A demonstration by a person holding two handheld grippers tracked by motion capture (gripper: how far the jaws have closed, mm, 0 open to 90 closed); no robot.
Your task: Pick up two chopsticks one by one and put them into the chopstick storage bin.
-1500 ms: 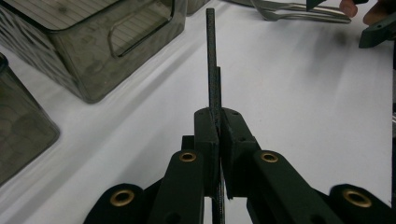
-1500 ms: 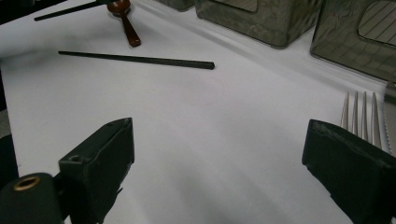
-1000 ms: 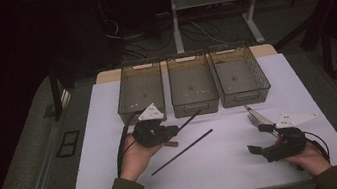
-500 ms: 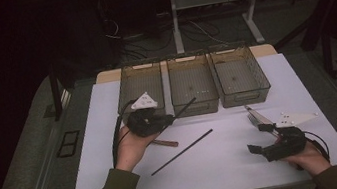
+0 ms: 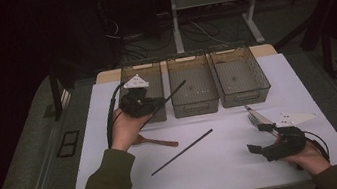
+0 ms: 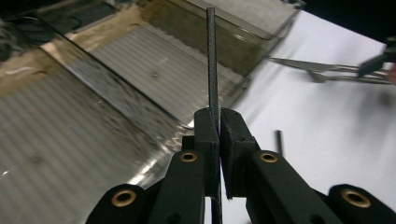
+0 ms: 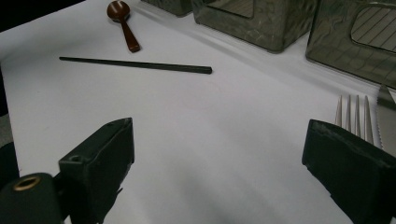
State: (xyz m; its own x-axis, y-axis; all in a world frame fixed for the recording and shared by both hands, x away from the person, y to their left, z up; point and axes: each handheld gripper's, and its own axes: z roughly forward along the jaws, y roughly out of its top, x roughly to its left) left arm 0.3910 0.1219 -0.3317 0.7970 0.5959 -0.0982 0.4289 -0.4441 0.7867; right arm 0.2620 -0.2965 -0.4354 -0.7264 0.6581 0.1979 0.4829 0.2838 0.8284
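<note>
My left gripper point(image 5: 154, 105) hangs above the near edge of the left bin point(image 5: 141, 76), shut on a thin black chopstick point(image 5: 173, 91). The stick slants up and to the right over the middle bin point(image 5: 195, 101). In the left gripper view the two black jaws point(image 6: 218, 116) pinch the chopstick point(image 6: 211, 56), which runs straight ahead over the ribbed bin floors. A second black chopstick point(image 5: 181, 152) lies on the white mat. My right gripper point(image 5: 259, 138) rests at the front right with its jaws wide apart point(image 7: 219, 140) and nothing between them.
A brown wooden spoon point(image 5: 156, 141) lies by the left hand. A fork point(image 7: 352, 114) and a knife point(image 7: 387, 107) lie just ahead of the right gripper. A third bin point(image 5: 239, 71) stands to the right of the middle one, at the back of the mat point(image 5: 228, 166).
The left hand has risen and moved away from me toward the bins, carrying the chopstick. The spoon it covered now lies in the open. The right hand has not moved.
</note>
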